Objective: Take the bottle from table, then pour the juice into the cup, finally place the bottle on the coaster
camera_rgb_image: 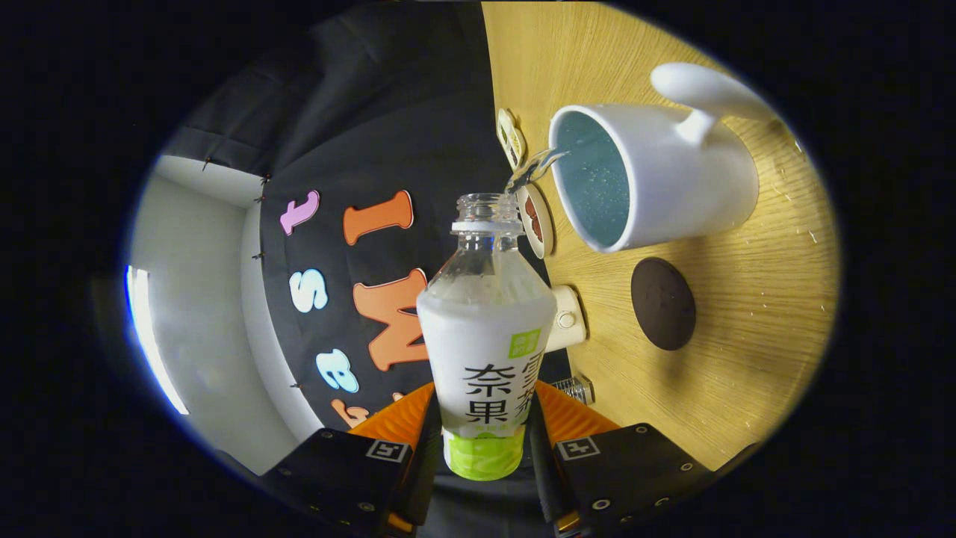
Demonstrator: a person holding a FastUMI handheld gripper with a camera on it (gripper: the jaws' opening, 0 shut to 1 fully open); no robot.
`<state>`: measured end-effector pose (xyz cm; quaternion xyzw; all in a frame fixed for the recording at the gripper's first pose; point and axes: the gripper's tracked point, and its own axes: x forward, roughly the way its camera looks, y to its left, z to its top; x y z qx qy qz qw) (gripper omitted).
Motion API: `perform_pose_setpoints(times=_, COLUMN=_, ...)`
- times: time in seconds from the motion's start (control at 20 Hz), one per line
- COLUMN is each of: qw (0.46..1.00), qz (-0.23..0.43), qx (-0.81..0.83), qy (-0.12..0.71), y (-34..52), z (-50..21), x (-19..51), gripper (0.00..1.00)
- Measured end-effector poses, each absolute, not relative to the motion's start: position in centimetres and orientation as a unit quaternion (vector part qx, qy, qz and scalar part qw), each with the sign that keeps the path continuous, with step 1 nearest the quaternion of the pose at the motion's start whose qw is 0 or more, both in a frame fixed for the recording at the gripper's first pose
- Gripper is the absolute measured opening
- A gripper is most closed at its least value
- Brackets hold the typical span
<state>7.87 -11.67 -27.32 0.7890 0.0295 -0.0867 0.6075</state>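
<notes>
A: What was around the mug (665,179)?

B: Wooden table (747,359), tipped sideways in the view since the gripper (484,448) was rolled over. A dark round coaster (663,303) lay just beside the white mug, apart from it, nothing on it. Near the table's edge sat two small printed discs (536,218), (511,136), a cream-coloured fitting (565,320), and a small clear thing (576,388) I couldn't identify.

A: Anything in the way of the pour?

B: No. One disc sat right behind the bottle's mouth, but the path from mouth to mug rim was clear.

A: Bottle?

B: Clear plastic juice bottle (485,351), white label with a green band low down, cap off. It ran forward between the two fingers (418,456), neck pointing ahead and beyond them, tilted toward the mug. Open mouth was just off the mug's rim, not touching. A thin stream of clear liquid (534,168) went from mouth into the mug's blue-green inside.

A: Fingers?

B: Clenched on the bottle's lower body, one on each side, both pressing the label.

A: Mug handle?

B: Faced away from the bottle.
</notes>
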Motion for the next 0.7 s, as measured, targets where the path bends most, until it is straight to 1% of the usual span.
perform_pose_setpoints(times=0.7, qw=0.57, qz=-0.085, qx=0.817, qy=0.017, y=-11.64, z=-26.89, x=8.05, gripper=0.57)
